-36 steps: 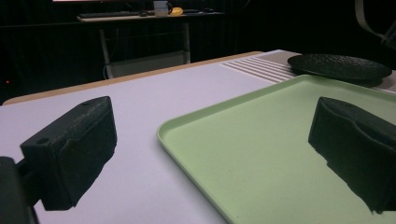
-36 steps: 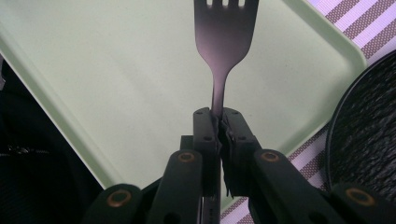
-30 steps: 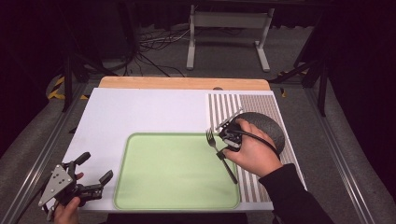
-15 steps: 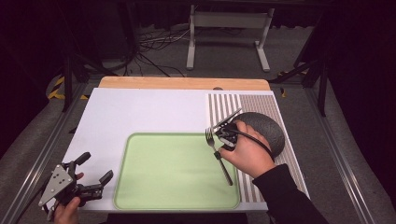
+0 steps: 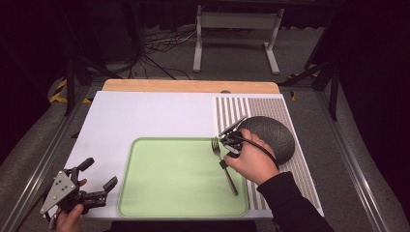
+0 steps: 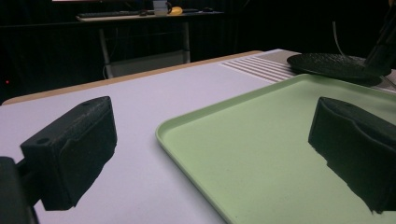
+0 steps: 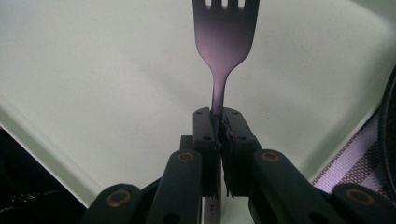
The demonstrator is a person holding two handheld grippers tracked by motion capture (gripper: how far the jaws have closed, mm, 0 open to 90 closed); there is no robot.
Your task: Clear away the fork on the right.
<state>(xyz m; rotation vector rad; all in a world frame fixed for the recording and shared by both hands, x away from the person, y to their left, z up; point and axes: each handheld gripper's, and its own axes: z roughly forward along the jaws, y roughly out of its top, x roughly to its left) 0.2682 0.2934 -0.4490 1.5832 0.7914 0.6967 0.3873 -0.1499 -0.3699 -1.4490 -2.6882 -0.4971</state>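
Observation:
A dark metal fork [image 5: 224,163] hangs over the right side of the pale green tray [image 5: 174,181]. My right gripper [image 5: 224,163] is shut on its neck; in the right gripper view the two jaws pinch the fork [image 7: 224,46] just below the tines, with the tray [image 7: 93,93] beneath. The handle runs down toward the tray's near right corner. My left gripper [image 5: 99,180] rests open at the table's front left corner, its fingers [image 6: 70,149] wide apart with nothing between them, facing the tray's left rim [image 6: 196,149].
A dark round plate [image 5: 271,136] lies on a striped mat [image 5: 285,116] at the right, just behind my right hand; it also lies far right in the left gripper view as the plate [image 6: 336,65]. A white board [image 5: 145,116] covers the table.
The right hand has carried the fork a little to the left, further over the tray. The left gripper has stayed put.

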